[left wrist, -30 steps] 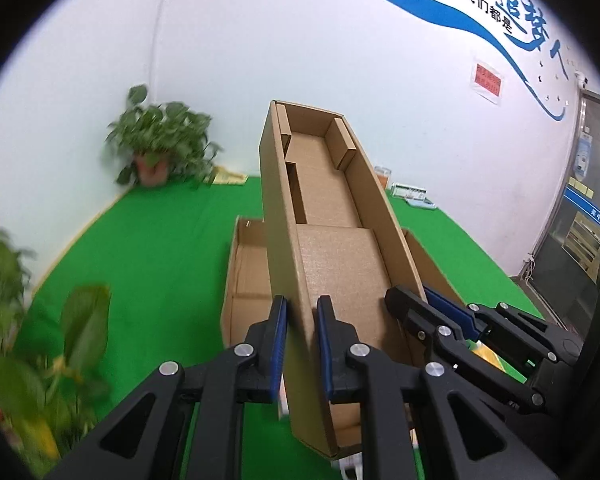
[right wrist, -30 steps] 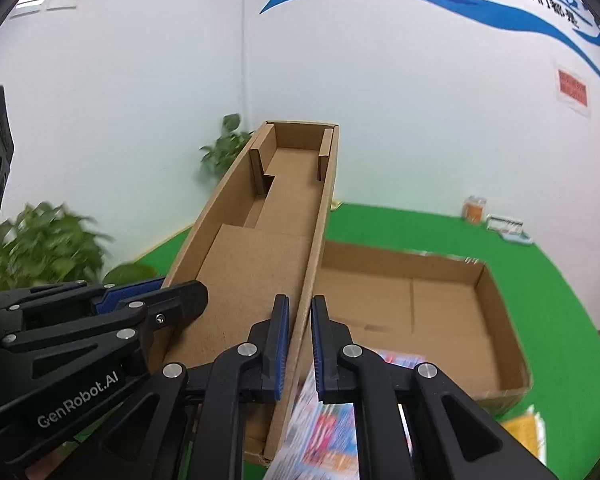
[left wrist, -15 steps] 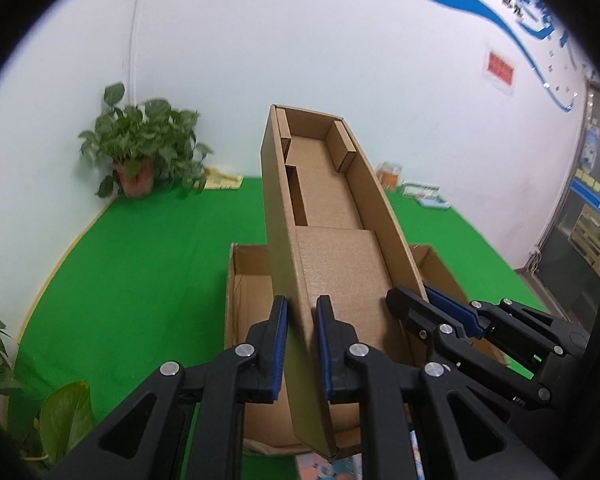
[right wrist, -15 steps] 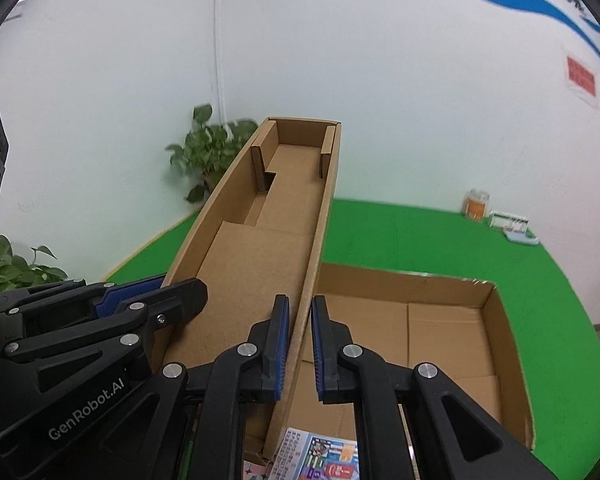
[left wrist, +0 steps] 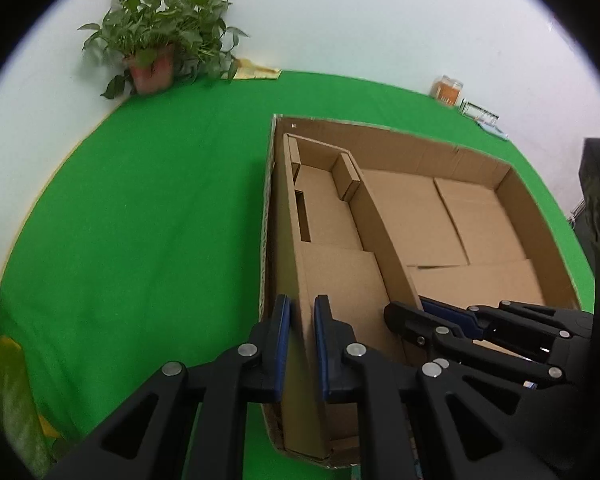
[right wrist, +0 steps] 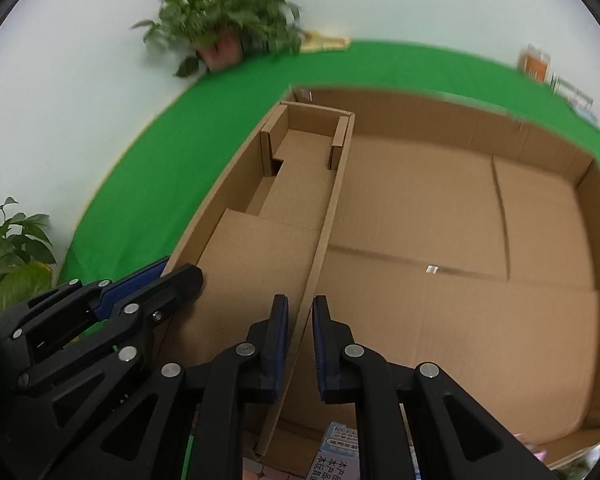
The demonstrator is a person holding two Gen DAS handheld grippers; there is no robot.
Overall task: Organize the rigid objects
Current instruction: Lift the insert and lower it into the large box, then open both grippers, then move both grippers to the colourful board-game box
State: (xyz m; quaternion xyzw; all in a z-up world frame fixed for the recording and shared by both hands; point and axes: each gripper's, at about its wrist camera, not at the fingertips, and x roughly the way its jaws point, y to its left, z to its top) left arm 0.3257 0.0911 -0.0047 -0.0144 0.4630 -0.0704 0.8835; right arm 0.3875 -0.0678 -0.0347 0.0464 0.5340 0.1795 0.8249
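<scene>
A long narrow cardboard tray [left wrist: 332, 248] with small inner partitions lies along the left side inside a large open cardboard box [left wrist: 480, 216]. My left gripper [left wrist: 300, 344] is shut on the tray's left wall. My right gripper [right wrist: 300, 340] is shut on the tray's right wall [right wrist: 324, 240]. The large box's bare floor [right wrist: 440, 248] lies right of the tray. Each gripper shows in the other's view, the right one [left wrist: 440, 320] and the left one [right wrist: 140, 288].
The box stands on a green mat [left wrist: 140, 220]. A potted plant [left wrist: 156, 52] stands in the far corner, another plant [right wrist: 8, 248] at the left. An orange jar [left wrist: 446, 90] stands by the far wall. Printed packets [right wrist: 340, 452] lie at the box's near edge.
Both grippers have tipped the far end of the narrow tray down from high in the air into the large box. Both stay clamped on its walls.
</scene>
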